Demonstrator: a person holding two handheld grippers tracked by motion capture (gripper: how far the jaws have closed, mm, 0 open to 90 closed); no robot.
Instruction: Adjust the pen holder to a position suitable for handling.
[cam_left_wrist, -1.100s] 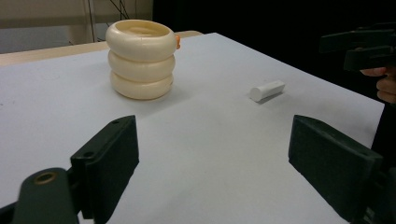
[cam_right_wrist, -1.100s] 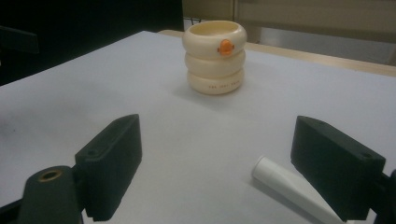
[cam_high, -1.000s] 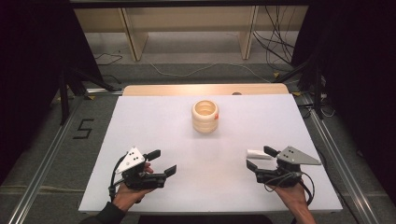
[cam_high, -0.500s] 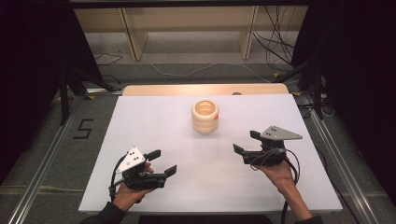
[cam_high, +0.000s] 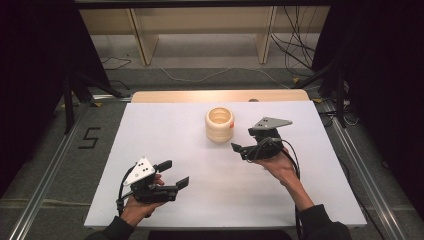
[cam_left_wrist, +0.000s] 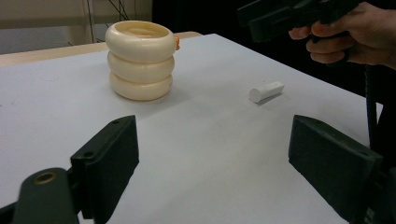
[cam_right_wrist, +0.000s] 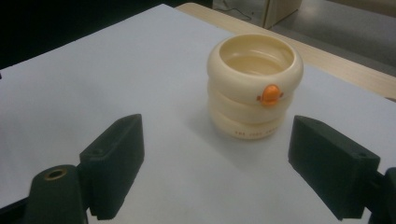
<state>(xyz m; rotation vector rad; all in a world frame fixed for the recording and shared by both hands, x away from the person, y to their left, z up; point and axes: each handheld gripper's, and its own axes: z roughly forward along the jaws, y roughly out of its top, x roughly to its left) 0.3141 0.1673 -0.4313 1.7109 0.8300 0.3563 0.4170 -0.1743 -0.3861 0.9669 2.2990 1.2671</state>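
The cream cup (cam_right_wrist: 254, 86) has tiny writing low on its side in the right gripper view, too small to read. From the high view, the right gripper (cam_high: 243, 148) and the hand (cam_high: 279, 162) cover the small white stick (cam_left_wrist: 266, 91) on the white table (cam_high: 165, 130). In the left gripper view, the other hand (cam_left_wrist: 350, 35) is cut off by the top and right edges. The person's arms run off the near edge of the high view.
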